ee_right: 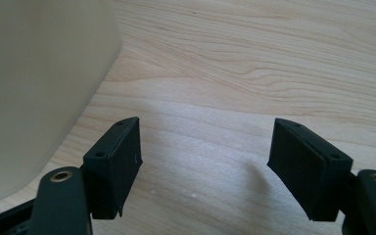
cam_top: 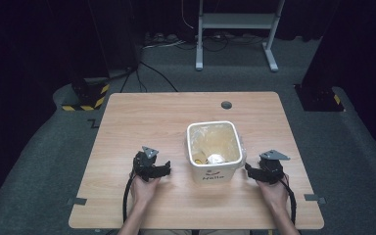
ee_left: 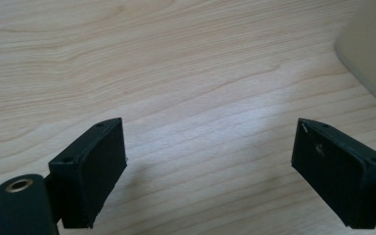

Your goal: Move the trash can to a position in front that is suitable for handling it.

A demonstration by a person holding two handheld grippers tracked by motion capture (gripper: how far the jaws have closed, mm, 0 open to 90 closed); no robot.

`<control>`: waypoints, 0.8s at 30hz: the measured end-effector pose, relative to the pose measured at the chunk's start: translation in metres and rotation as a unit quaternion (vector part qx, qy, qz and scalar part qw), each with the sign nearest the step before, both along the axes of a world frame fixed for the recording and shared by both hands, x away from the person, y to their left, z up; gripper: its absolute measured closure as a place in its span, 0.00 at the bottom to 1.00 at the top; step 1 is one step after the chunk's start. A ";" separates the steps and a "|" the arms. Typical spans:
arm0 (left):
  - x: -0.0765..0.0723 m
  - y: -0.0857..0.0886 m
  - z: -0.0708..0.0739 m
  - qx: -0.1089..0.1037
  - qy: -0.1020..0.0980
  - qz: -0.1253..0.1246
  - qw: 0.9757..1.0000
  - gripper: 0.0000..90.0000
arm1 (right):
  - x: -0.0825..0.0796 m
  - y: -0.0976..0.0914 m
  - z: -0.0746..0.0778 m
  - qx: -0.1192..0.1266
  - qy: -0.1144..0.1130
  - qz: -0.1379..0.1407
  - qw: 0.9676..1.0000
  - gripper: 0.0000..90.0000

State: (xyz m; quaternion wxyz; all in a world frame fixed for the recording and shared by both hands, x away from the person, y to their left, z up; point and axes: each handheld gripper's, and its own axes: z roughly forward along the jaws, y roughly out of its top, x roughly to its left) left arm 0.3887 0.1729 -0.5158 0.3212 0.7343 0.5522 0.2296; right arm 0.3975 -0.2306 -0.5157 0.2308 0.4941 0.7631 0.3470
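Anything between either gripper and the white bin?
Nothing visible. The left gripper and right gripper sit open on either side of the white bin, with bare table in each gap. In the right gripper view the bin wall sits just beside the jaws, unobstructed.

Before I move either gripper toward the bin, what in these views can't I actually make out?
- Contents of the white bin: high view, too small; a pale lump and something yellow inside the clear liner, unidentifiable.
- Bin lettering: high view, too small to read surely.
- Bin in the left gripper view: cut off by the right edge.
- Bin in the right gripper view: blurred wall, cut off at the top and left; rim hidden.
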 end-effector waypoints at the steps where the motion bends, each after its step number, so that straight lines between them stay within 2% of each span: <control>1: 0.000 -0.003 0.000 0.002 0.000 -0.004 1.000 0.15 | -0.001 0.003 0.000 -0.003 -0.001 0.007 1.000 0.31; 6: 0.004 -0.015 -0.001 -0.002 0.003 -0.013 1.000 0.15 | -0.003 0.010 -0.002 0.000 -0.001 0.017 1.000 0.31; 9: 0.006 -0.019 0.001 -0.003 0.000 -0.020 1.000 0.15 | -0.003 0.013 -0.002 -0.009 -0.001 0.023 1.000 0.31; 14: 0.011 -0.028 0.006 -0.012 -0.005 -0.025 1.000 0.15 | -0.005 0.015 -0.002 -0.007 0.000 0.028 1.000 0.31; 17: 0.014 -0.033 0.006 -0.010 -0.001 -0.027 1.000 0.15 | -0.005 0.016 -0.002 -0.009 -0.001 0.030 1.000 0.31; 20: 0.016 -0.038 0.007 -0.020 0.002 -0.030 0.999 0.15 | -0.006 0.016 -0.002 -0.004 0.000 0.031 1.000 0.31; 24: 0.019 -0.044 0.010 -0.014 0.001 -0.038 0.999 0.15 | -0.007 0.019 -0.002 -0.001 0.001 0.035 0.999 0.31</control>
